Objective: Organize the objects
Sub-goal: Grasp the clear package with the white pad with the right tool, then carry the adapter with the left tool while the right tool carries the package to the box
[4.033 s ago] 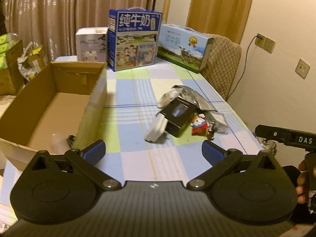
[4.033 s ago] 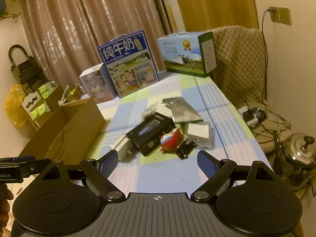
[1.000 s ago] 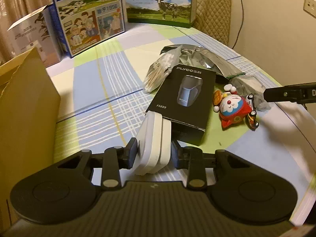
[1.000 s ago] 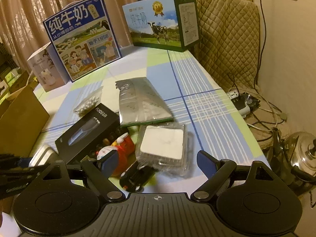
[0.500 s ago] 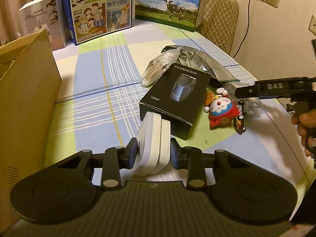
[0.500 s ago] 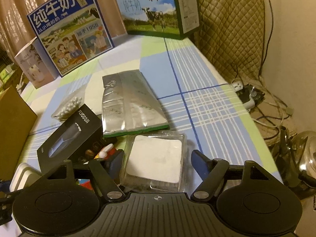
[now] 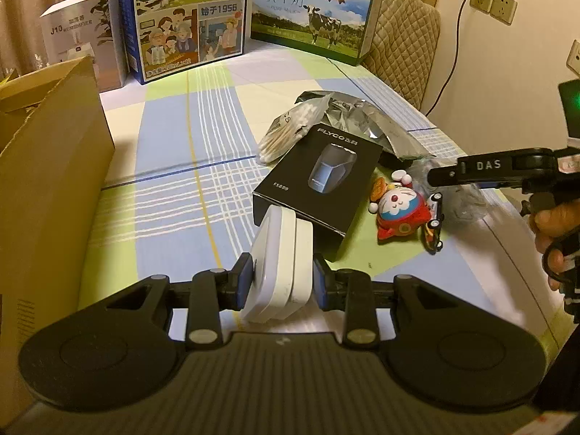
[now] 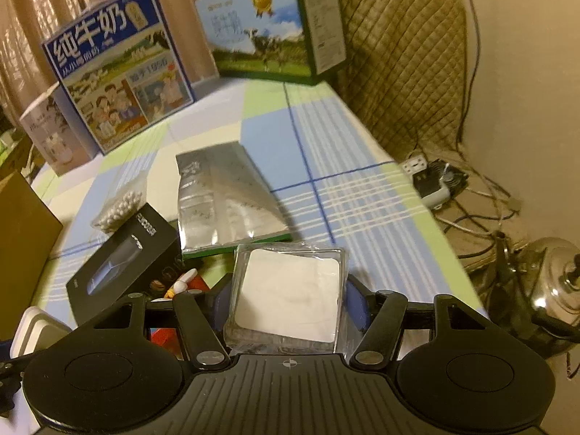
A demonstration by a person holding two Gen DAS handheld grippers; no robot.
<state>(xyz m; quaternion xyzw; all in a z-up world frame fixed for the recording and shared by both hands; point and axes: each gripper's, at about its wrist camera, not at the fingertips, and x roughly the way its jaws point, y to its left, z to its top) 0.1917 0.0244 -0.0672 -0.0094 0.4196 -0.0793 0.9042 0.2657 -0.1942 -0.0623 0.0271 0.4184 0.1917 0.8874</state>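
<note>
Left gripper: its blue pads were pressed on both flat sides of the white case, which stood on edge between them, its far corner just in front of the black box.
Right gripper: closed in narrow around the clear packet, a plastic pack with a white square pad inside; the fingers sat against its left and right edges, though the pads themselves were mostly hidden behind it.
Cardboard box: open and brown, close on the left side, standing on the checked tablecloth.
Black box: flat on the cloth, marked FLYCO, with a shaver pictured on the lid, just beyond the white case.
Toy figure: a red, white and blue cartoon cat, lying just right of the black box, with a small black toy car touching its right side.
Cotton swabs: a clear bag of them behind the black box, resting against its far left corner.
Foil pouch: silver, lying flat beyond the clear packet and the black box.
Far end: two milk cartons, a blue one and a green-edged one with a cow, and a white humidifier box to their left.
Chair: quilted back, at the table's far right corner.
</note>
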